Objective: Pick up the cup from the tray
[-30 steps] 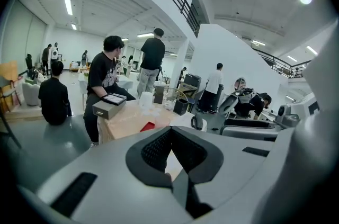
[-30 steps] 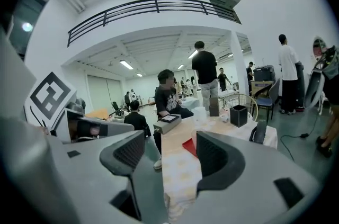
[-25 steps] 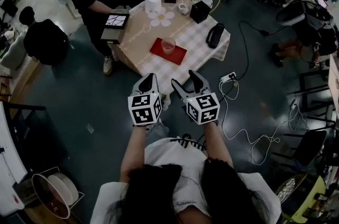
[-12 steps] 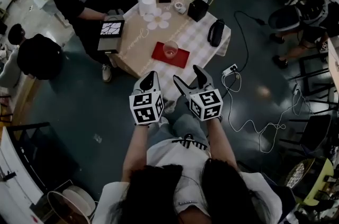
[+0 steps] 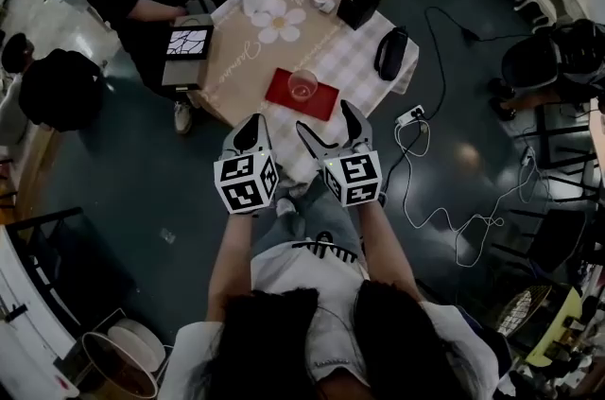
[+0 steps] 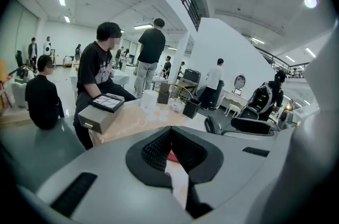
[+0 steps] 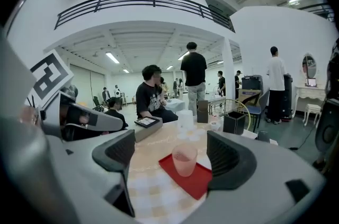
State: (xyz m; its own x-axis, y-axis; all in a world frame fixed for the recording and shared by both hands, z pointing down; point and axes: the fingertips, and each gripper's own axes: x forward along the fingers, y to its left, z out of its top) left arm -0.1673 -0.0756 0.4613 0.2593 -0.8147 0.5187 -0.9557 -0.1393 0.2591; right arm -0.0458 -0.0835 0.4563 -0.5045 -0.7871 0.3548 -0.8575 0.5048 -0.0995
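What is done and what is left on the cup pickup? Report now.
Done: nothing lifted yet; the cup stands upright on the red tray on the table.
In hand: the right gripper is short of the cup, which is lined up ahead of it; its jaws are wide apart, have just been opening, and hold nothing. The left gripper is shut and empty.
Left: reach in, close on the cup, lift it.

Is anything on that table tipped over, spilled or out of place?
Nothing stands out. The pink cup stands upright on the red tray, the tray lies flat on the checked tablecloth, and no spill shows around them.
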